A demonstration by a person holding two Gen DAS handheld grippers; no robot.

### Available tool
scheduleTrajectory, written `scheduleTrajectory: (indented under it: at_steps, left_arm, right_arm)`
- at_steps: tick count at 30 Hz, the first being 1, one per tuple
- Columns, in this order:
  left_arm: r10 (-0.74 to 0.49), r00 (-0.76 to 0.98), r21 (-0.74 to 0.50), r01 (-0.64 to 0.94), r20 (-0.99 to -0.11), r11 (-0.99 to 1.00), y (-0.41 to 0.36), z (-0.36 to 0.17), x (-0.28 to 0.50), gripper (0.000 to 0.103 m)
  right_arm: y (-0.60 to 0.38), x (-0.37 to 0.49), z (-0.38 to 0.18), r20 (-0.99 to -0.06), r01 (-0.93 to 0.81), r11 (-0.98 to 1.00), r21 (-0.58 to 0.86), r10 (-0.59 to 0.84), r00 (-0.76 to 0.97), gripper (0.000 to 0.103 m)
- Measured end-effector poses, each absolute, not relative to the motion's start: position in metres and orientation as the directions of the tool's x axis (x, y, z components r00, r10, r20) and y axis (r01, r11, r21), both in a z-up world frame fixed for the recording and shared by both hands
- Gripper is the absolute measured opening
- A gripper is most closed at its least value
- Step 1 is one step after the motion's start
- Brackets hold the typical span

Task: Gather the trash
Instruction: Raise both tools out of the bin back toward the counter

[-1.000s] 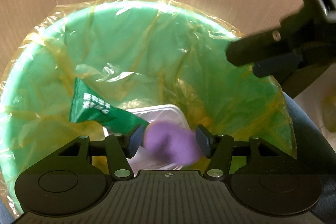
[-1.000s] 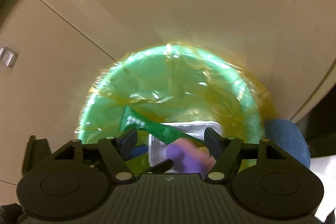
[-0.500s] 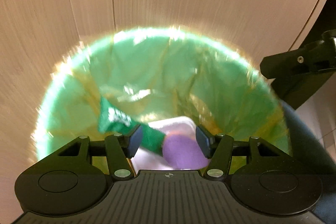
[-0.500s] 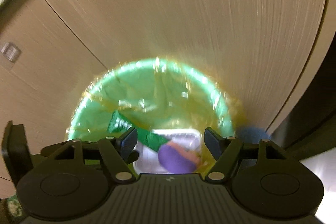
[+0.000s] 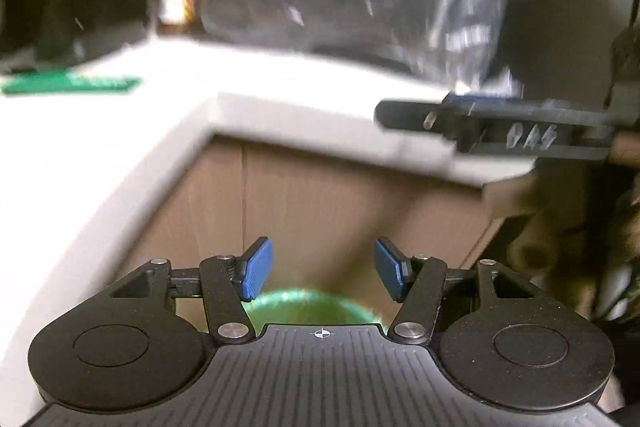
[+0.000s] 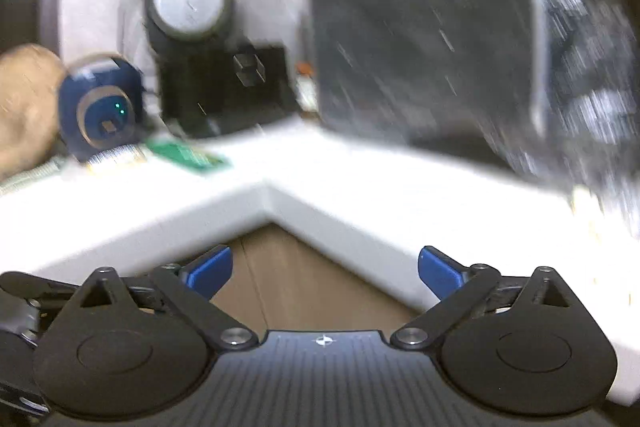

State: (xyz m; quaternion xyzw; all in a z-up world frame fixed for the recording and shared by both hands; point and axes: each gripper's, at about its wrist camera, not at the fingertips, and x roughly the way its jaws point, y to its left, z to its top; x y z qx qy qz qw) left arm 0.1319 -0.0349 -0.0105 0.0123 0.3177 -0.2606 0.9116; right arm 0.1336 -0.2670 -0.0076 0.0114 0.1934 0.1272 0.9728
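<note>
**Both tongs empty above the bin, more trash on the table**

Left tongs (image 5: pixel 323 275) stand spread, gripping nothing; right tongs (image 6: pixel 325 273) have just been opening wide, also empty. The green bin (image 5: pixel 310 303) sits below them. A green wrapper (image 6: pixel 188 155) waits ahead-left on the white table (image 6: pixel 360 171), likely next.

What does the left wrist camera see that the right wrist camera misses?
Only the left view shows the green bin below the counter, plus the right gripper seen side-on. Only the right view shows a blue round device and a grey-topped black appliance. Both show the white counter, a flat green packet, and open, empty grippers: the left gripper included.
</note>
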Motion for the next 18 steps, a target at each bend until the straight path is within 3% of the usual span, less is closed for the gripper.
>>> scheduleTrajectory:
  at_steps: [7, 13, 18]
  left_arm:
    - [-0.255, 0.761, -0.096, 0.248, -0.597, 0.964, 0.046, 0.055, 0.169, 0.062]
    - [-0.110, 0.835, -0.198, 0.001, -0.539, 0.980, 0.159, 0.068, 0.233, 0.061]
    - [0.058, 0.850, -0.139, -0.152, -0.524, 0.979, 0.221, 0.059, 0.292, 0.061]
  right_arm:
    - [-0.221, 0.157, 0.033, -0.395, -0.369, 0.929, 0.011, 0.343, 0.852, 0.100]
    - [-0.194, 0.179, 0.032, -0.375, -0.414, 0.910, -0.018, 0.378, 0.847, 0.100]
    - [-0.175, 0.215, 0.022, -0.418, -0.432, 0.902, 0.001, 0.393, 0.819, 0.100]
